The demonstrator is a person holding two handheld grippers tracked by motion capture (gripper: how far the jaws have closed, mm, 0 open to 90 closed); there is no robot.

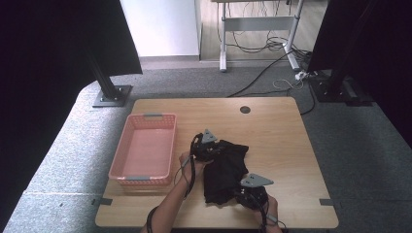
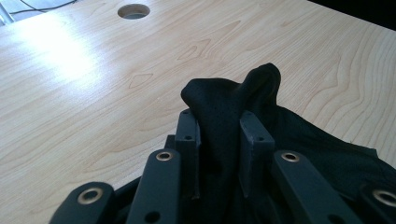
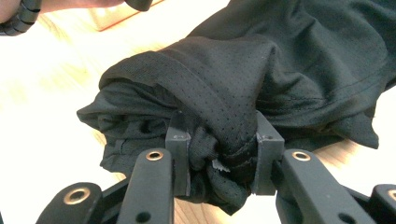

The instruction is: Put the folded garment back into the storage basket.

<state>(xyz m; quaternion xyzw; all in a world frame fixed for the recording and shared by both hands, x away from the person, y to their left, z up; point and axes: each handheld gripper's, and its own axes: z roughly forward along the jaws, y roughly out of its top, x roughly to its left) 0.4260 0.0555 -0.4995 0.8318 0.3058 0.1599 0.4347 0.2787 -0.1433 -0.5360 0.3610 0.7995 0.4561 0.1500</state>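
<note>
While a person works at the wooden table [image 1: 272,131], a black garment [image 1: 223,170] lies crumpled just right of the pink basket [image 1: 145,145]. Left gripper [image 2: 219,133] is clamped on a raised fold; right gripper [image 3: 223,140] is clamped on a bunched, perforated hem. Soft, light mesh, probably a sports shirt: it will droop, so edges and hems give the surest hold.
</note>
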